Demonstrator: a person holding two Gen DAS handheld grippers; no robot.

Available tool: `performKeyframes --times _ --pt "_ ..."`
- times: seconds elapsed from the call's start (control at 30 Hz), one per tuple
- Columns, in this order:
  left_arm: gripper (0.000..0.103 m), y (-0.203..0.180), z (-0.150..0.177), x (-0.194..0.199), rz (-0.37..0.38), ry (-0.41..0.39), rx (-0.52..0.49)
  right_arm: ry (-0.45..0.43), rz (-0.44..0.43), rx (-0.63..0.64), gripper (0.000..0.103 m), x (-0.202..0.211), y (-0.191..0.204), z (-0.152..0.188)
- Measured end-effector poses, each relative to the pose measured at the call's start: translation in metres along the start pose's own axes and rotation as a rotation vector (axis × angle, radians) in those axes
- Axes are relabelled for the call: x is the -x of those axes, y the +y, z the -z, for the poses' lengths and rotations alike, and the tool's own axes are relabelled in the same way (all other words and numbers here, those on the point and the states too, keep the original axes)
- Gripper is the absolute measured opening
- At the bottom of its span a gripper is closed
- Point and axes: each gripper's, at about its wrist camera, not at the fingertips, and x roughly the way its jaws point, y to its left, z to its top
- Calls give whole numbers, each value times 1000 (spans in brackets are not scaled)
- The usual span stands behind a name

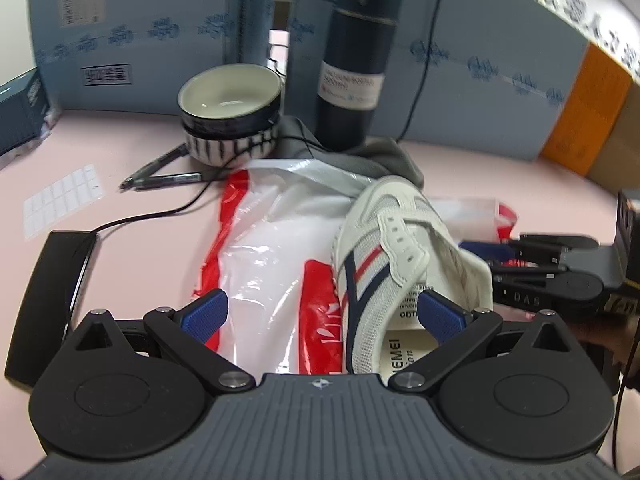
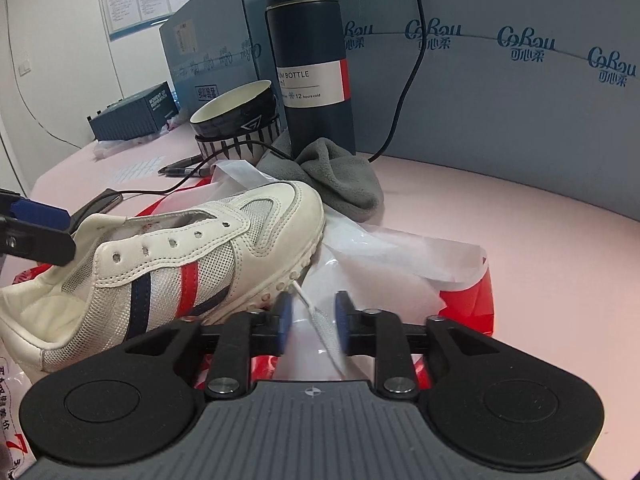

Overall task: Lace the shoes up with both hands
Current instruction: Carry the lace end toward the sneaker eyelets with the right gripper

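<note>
Left tool (image 1: 322, 312) stands spread wide around the heel end of the white shoe (image 1: 394, 256), one blue pad inside the collar, gripping nothing. That shoe lies on a red and white plastic bag (image 1: 260, 248) on the pink worktop (image 2: 540, 240), its eyelets empty. Farther right, the right tool (image 2: 310, 320) is slightly parted, a white lace (image 2: 322, 324) hanging loose between its pads.

Shoe (image 2: 192, 256) was mesh cloth with smooth leather-like trim, bag (image 1: 260, 248) glossy crinkled plastic, cloth (image 2: 340, 176) matt grey fleece, bottle (image 2: 312, 60) matt dark finish, bowl (image 1: 230, 98) glossy ceramic-looking.
</note>
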Motion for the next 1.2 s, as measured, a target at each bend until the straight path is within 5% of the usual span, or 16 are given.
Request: performKeyframes --times 0.13,0.27,0.53,0.6,0.73,0.87,0.93,1.2 --pt "49 -7 4 -3 23 -6 -89 -17 12 -19 9 2 3 -1" --pt "34 -9 3 -3 44 -4 -133 -33 12 -14 7 10 7 -5" --pt "36 8 -8 -2 -43 -26 -194 -48 -13 26 6 34 18 -20" --pt "42 11 -9 5 -36 -40 -191 -44 -8 58 6 38 22 -24" --pt "71 11 -10 29 -5 -121 -192 -3 45 145 6 36 28 -24" --pt "73 3 -8 42 23 -150 -241 28 94 172 8 23 23 -8" --pt "74 -1 -6 43 27 -150 -254 30 103 164 16 19 21 0" --pt "74 -11 -3 40 35 -131 -270 -16 96 156 18 23 20 7"
